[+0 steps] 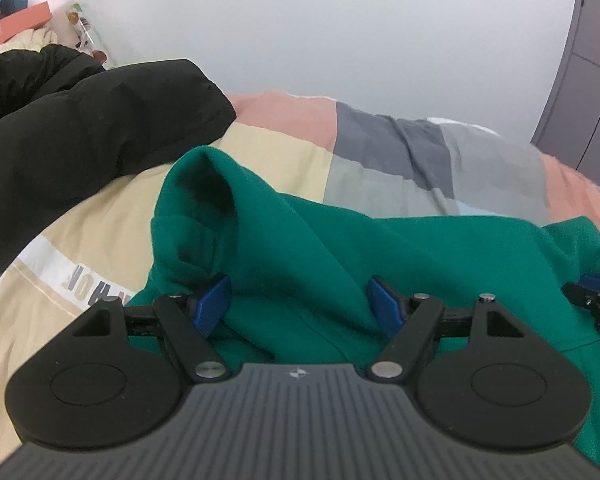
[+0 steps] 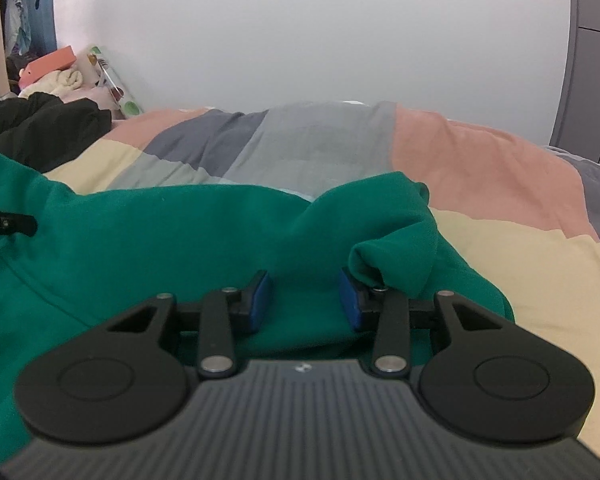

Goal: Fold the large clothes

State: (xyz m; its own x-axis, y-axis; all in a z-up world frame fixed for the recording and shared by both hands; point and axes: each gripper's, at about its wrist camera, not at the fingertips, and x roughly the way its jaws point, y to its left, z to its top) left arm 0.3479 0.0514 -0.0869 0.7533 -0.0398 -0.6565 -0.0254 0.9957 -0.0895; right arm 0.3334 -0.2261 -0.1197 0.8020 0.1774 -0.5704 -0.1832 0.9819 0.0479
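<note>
The green top (image 1: pixel 340 248) lies bunched on the bed (image 2: pixel 500 248). The left tool (image 1: pixel 300 304) stands wide apart over it; the right tool (image 2: pixel 306 300) is half apart, pads clear of cloth — a pinch here may catch only one loose layer.

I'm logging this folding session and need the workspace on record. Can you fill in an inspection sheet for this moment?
Surface: bed with a patchwork duvet in pink, grey and cream blocks.
Job's things: green garment spread across the duvet, rumpled, with raised folds at both ends.
Clutter: black jacket heaped on the bed to the left; soft items and a pink box by the wall.
Grippers: left gripper open wide over the green cloth; right gripper narrower, cloth between its pads, grip not clear.
Cables: nothing seen.
Surroundings: plain white wall, grey cabinet doors at right, hanging clothes far left.
</note>
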